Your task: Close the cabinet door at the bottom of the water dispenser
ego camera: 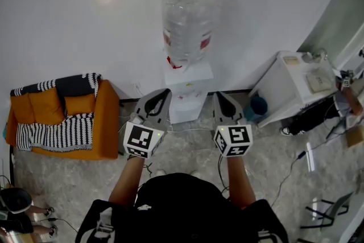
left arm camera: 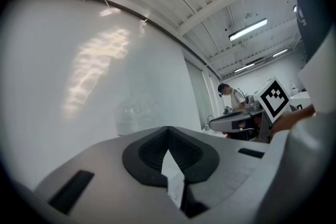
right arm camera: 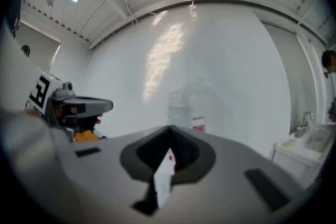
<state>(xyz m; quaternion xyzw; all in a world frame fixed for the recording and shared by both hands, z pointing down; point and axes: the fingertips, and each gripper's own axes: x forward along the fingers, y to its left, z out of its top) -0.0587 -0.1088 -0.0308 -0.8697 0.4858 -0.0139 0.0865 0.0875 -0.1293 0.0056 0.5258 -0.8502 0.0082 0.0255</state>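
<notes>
Two tools pressed together on nothing (left tool (ego camera: 164,92), right tool (ego camera: 219,95)), both apart from the water dispenser (ego camera: 190,85).

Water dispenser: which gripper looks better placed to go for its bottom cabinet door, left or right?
Right, narrowly. The left gripper and right gripper flank the water dispenser, both shut. The right gripper view has its bottle almost dead ahead; the left shows it off-centre. The door's state isn't visible.
</notes>
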